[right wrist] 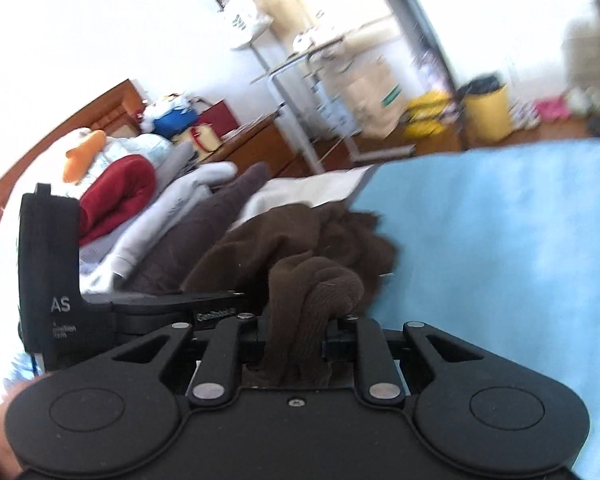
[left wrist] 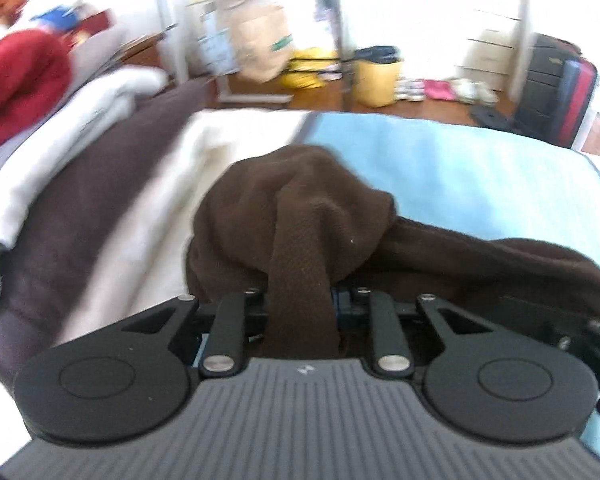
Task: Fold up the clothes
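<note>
The left gripper [left wrist: 302, 300] has its jaws drawn narrow on a strip of the brown garment [left wrist: 300, 208], which runs back between them like a band toward the camera, so the cloth is pinched firmly and not only resting there. The right gripper [right wrist: 296, 336] is the same, its jaws nearly together on a thick bunched fold of the brown garment [right wrist: 300, 248]; the fingertips themselves are covered by the cloth in both views. I think each hand took one edge or corner, because two held points let the person pull the piece open and flat before any fold can be made. From the grips the cloth falls forward in a loose heap, not yet spread, onto the light blue cover [left wrist: 480, 176] of the bed, which seems to serve as the clean folding surface. In the right view the left gripper [right wrist: 148, 308] shows close beside, so the hands are near each other and the cloth between them is slack. To the left lie a grey-brown blanket [left wrist: 100, 184], white bedding [left wrist: 100, 100] and a red bundle [left wrist: 20, 76], kept aside, probably to leave room. The far room is blurred.
</note>
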`<state>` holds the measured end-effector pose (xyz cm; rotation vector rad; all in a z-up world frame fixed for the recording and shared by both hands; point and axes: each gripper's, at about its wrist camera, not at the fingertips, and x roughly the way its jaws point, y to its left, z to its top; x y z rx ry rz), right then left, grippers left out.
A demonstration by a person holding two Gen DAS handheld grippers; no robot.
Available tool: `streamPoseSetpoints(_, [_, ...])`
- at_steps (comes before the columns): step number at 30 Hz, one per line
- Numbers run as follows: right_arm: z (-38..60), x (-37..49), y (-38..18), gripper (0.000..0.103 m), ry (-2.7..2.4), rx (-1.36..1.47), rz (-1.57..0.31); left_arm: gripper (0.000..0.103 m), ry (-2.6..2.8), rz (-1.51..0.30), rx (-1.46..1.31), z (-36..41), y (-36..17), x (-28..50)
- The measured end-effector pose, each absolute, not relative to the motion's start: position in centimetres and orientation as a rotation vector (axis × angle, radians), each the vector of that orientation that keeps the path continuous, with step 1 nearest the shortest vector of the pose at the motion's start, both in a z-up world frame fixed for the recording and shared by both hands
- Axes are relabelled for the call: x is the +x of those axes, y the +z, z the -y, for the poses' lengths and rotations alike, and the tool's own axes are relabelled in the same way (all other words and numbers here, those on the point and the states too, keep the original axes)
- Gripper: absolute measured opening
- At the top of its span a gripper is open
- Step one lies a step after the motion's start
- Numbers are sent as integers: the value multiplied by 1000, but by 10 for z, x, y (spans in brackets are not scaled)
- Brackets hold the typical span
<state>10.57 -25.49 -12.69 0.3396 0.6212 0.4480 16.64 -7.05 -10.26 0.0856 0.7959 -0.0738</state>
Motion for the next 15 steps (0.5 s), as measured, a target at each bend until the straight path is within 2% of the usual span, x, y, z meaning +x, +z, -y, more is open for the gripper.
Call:
streamPoseSetpoints(8, [325, 51, -118, 21, 253, 271, -652, 18, -35, -593, 304, 139, -93, 129])
streamPoseSetpoints(10, [336, 36, -108, 21, 214, 231, -640, 18, 0, -529, 334, 146, -89, 122])
streamPoseSetpoints(13, [358, 20, -87, 21, 132, 191, -701, 17, 160, -340, 405, 149, -74, 101])
streamPoseSetpoints(15, [375, 11, -78, 20, 68, 174, -750, 17, 203, -295, 423, 143, -65, 97])
